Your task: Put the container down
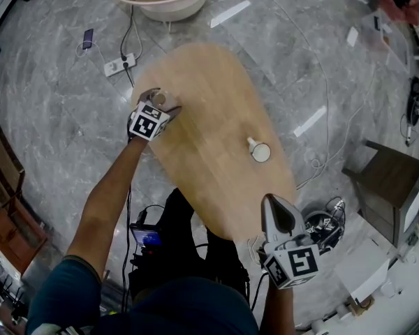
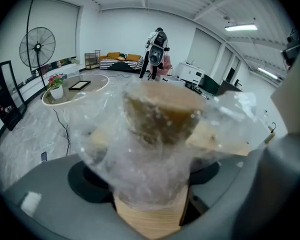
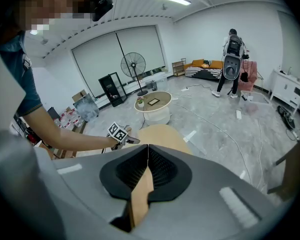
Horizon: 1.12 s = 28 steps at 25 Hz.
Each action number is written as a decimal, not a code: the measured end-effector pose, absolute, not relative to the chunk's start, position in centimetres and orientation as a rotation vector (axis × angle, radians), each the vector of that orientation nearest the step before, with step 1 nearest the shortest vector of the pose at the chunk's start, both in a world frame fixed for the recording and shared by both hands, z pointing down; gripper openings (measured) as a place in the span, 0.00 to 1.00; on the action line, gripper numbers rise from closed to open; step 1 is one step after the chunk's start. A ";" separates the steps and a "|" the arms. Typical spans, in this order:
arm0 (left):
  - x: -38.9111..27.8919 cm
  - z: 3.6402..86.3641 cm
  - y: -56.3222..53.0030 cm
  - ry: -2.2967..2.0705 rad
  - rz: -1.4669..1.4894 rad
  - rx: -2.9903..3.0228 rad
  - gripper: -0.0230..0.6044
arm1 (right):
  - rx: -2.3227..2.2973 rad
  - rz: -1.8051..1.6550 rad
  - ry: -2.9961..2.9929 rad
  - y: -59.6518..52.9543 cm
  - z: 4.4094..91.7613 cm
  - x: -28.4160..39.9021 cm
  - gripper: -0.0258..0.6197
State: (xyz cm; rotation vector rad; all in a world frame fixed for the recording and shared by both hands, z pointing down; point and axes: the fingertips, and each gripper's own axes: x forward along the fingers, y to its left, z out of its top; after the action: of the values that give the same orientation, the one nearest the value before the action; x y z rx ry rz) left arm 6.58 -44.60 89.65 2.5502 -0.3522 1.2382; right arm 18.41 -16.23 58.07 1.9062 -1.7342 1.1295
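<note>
The left hand-held gripper (image 1: 158,102) is clamping the clear container (image 2: 160,129) at the worktop's (image 1: 216,96) far-left edge. Releasing so near the rim is risking a fall. The right hand-held gripper (image 3: 147,156) is hanging closed, empty.

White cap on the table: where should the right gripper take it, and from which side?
Take the cap across its round body, from above on the near side, where the right gripper sits. Its thin stub points away and seems a poorer hold. Open the shut jaws first.

Bright ceiling strip lights; fisheye edges; foreground v. blurred.
</note>
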 end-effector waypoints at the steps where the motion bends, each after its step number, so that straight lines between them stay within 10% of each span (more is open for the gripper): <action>1: 6.7 90.1 -44.6 -0.350 1.246 2.548 0.68 | 1.902 1.136 -1.724 -16.0 58.4 18.5 0.06; 28: 7.4 99.0 -44.0 -0.334 1.300 2.512 0.68 | 1.875 1.273 -1.630 -13.1 65.4 17.0 0.06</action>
State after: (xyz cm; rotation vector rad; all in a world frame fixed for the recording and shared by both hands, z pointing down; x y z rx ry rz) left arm 7.44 -44.01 99.04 2.5125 -0.3344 1.2997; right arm 16.99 -13.13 65.37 1.8753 -1.6300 1.2734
